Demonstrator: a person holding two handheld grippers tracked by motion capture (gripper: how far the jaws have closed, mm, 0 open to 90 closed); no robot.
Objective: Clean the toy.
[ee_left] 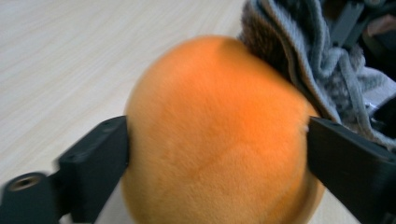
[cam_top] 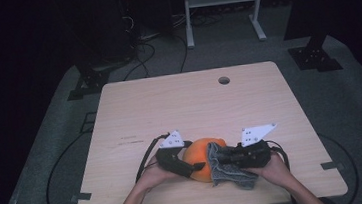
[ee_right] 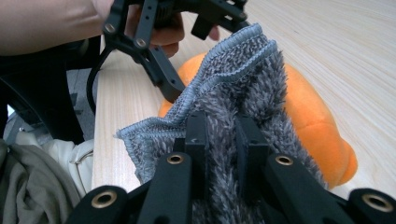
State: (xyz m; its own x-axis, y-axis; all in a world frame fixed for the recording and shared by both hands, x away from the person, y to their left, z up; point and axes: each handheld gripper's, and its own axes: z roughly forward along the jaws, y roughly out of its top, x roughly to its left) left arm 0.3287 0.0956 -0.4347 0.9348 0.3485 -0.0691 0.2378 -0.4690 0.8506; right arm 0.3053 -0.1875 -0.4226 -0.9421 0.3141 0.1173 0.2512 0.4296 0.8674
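High view is showing me working at the near edge of the table [cam_top: 189, 101], wiping an orange plush toy [cam_top: 200, 156] with a grey cloth [cam_top: 226, 170]. My left gripper [cam_top: 191, 167] is coming at the toy from the left, and in the left gripper view its jaws are pressing into the orange fur on either side, so I am reading that as a steadying hold on the plush toy [ee_left: 215, 135]. My right gripper [cam_top: 227, 159] is meeting it from the right, jaws squeezed together on a thick fold of the cloth [ee_right: 233, 98]; the right gripper view is showing the two black fingers [ee_right: 196, 135] buried in the pile, with the toy [ee_right: 317, 130] lying just behind the cloth.

I am judging the step in hand to be the wipe itself: the cloth is draping against the toy's right side, touching it, while the other gripper is bracing it on the tabletop.

The next move is calling for a drag of the cloth across the fur, with the pinch kept firm so the fold is not slipping out. The brace needs to be holding too, since a soft round toy is likely to roll or squash under a sideways push.
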